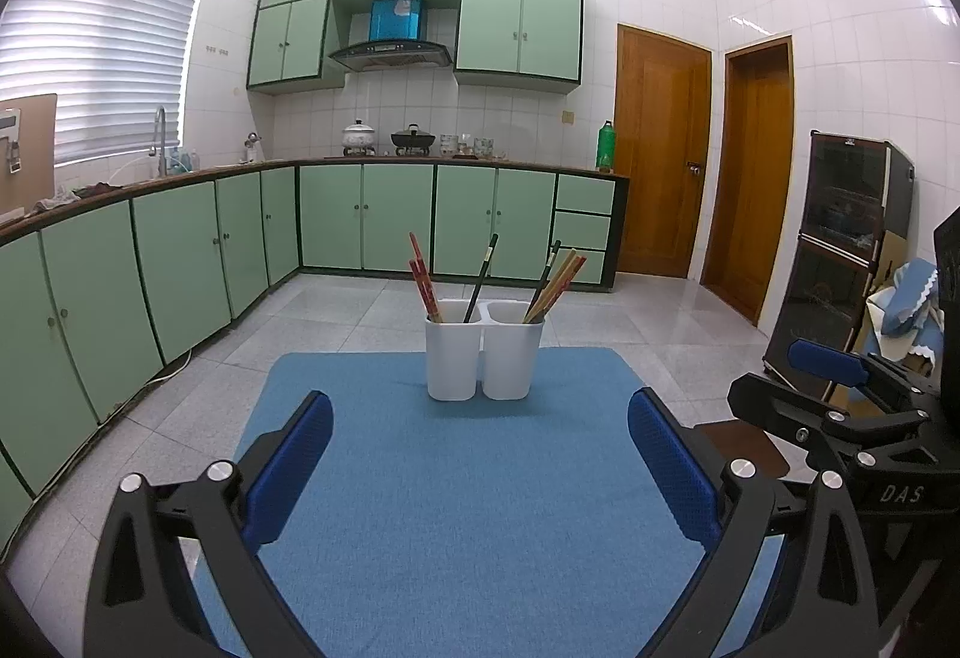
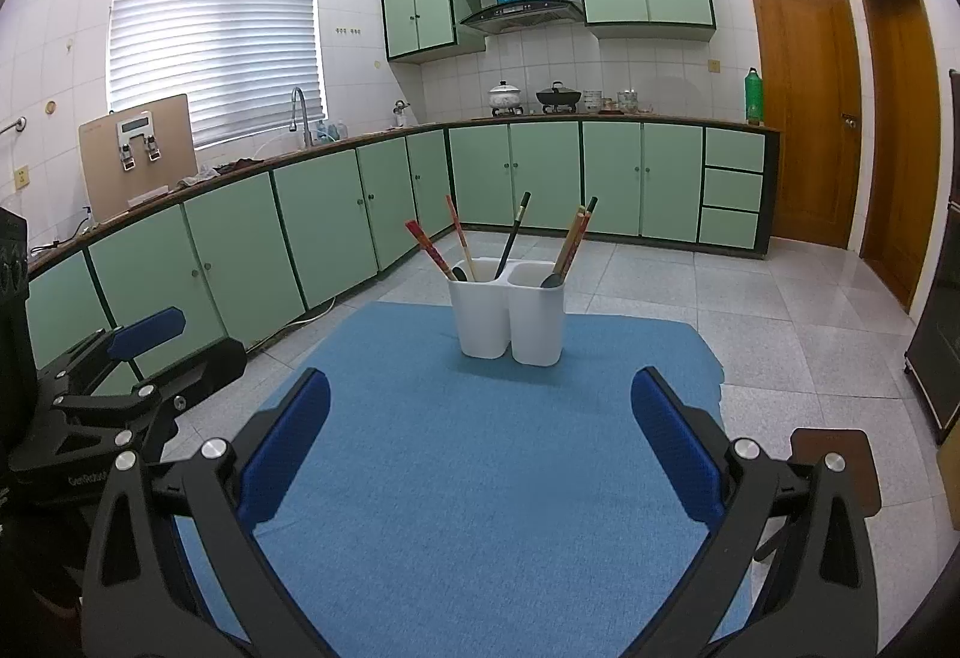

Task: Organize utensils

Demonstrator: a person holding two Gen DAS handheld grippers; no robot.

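Left wrist view: you face a blue mat (image 1: 456,508) on a table, in a kitchen with green cabinets (image 1: 366,217). Your left gripper (image 1: 480,454) is spread wide with nothing between its blue pads, low over the near mat. At twelve o'clock, near the mat's far edge, stands a white two-cup utensil holder (image 1: 485,355), upright. Its left cup holds red chopsticks (image 1: 422,280) and one black chopstick (image 1: 483,277); its right cup holds tan chopsticks (image 1: 555,289) and another black one. All lean outward against the rims. Your right gripper (image 1: 834,376) shows at three o'clock, off the mat's edge.

Right wrist view: the right gripper (image 2: 480,442) is likewise released and empty, with the holder (image 2: 510,316) at twelve o'clock. Dark spoon-like ends (image 2: 551,280) peek from both cups. The left gripper (image 2: 144,352) sits at nine o'clock.

The colours look mixed between cups, so sorting probably remains. Both claws seem held back and open, ready to reach in.
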